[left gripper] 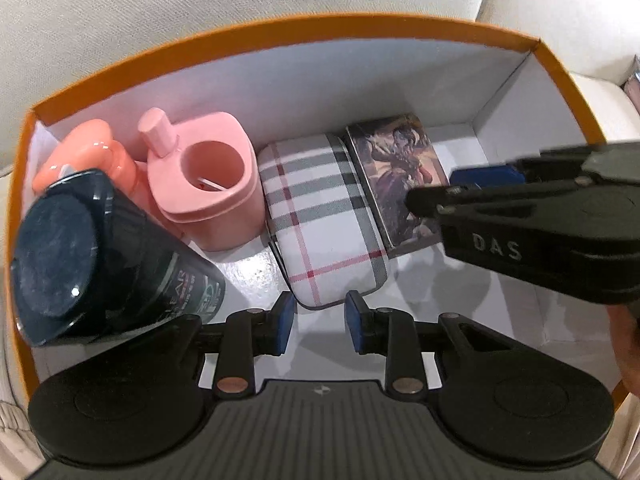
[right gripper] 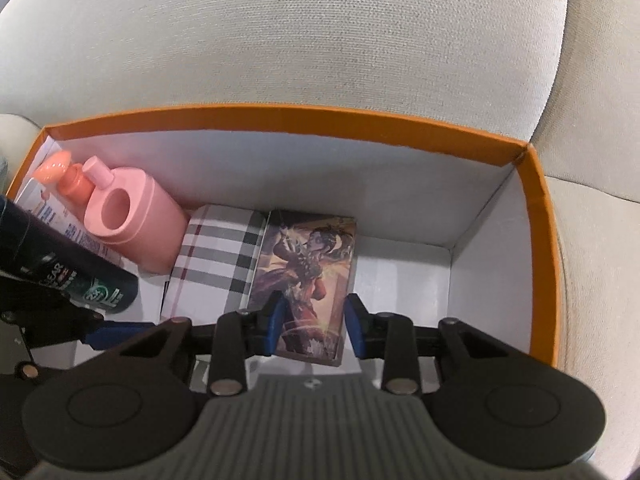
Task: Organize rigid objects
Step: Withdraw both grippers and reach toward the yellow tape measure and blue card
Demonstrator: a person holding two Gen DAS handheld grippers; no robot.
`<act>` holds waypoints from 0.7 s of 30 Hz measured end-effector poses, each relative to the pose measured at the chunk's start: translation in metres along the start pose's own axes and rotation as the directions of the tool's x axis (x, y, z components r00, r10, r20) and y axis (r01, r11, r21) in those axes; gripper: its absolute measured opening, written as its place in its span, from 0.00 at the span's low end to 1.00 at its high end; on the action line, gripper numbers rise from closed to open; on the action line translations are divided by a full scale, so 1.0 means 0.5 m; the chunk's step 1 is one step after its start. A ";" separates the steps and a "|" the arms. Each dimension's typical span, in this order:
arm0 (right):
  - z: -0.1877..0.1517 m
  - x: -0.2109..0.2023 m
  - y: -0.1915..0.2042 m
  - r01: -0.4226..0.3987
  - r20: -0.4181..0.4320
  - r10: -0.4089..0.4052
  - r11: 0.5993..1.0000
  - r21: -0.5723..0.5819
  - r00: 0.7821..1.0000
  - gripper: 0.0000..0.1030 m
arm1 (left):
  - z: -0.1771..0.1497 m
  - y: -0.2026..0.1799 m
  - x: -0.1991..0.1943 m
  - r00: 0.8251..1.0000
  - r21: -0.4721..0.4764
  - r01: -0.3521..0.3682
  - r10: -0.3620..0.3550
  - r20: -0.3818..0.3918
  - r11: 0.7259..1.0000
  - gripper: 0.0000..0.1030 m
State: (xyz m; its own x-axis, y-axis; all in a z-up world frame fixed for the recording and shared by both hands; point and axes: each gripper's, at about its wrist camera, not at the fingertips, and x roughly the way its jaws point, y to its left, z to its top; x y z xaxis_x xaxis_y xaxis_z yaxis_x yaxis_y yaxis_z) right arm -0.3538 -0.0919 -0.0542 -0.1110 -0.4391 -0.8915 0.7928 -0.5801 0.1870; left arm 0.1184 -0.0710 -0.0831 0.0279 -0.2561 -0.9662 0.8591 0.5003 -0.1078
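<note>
Five items in orange box (right gripper: 542,216): dark bottle (left gripper: 80,256), peach bottle (left gripper: 86,152), pink holder (left gripper: 208,184), plaid case (left gripper: 320,220), card box (right gripper: 308,276). Left gripper (left gripper: 319,322) open above case; right gripper (right gripper: 316,326) open, straddling card box.

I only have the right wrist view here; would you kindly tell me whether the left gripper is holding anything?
Observer: No, the left gripper is open and holds nothing; the plaid case lies just beyond its tips.
Operator: Thank you. Is anything inside the pink holder's opening?
Observer: Yes, a thin white piece shows inside the pink holder.
Operator: And the dark bottle's cut-off end?
Observer: The dark bottle ends in a flat, round dark face.
</note>
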 end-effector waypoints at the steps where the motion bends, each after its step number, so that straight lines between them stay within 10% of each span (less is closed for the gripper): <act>1: -0.002 -0.003 -0.002 -0.008 -0.001 0.008 1.000 0.008 1.000 0.34 | -0.002 0.000 -0.006 1.000 -0.005 0.006 -0.006 0.012 1.000 0.33; 4: -0.012 -0.041 -0.007 -0.026 0.041 0.025 1.000 0.014 0.999 0.34 | -0.021 -0.009 -0.037 0.993 -0.033 0.032 -0.028 0.117 0.999 0.33; 11: -0.085 -0.176 0.009 -0.056 0.239 0.060 0.998 -0.021 0.969 0.37 | -0.114 -0.038 -0.161 0.917 -0.051 0.065 -0.040 0.397 0.997 0.43; 16: -0.164 -0.274 -0.008 -0.095 0.349 0.074 0.995 0.043 0.934 0.46 | -0.175 -0.053 -0.217 0.869 -0.057 0.083 -0.045 0.492 0.995 0.52; 21: -0.274 -0.343 0.000 -0.102 0.422 0.058 0.991 0.082 0.905 0.58 | -0.258 -0.060 -0.252 0.858 -0.050 0.126 -0.084 0.506 0.991 0.58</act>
State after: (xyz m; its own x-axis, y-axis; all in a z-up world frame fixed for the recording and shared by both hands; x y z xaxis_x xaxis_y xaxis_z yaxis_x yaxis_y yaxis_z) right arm -0.2525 0.0774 0.0420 -0.3075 -0.7204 -0.6216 0.7483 -0.5867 0.3097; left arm 0.0232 0.0532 0.0119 0.2107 -0.6801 -0.7021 0.8291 0.5049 -0.2402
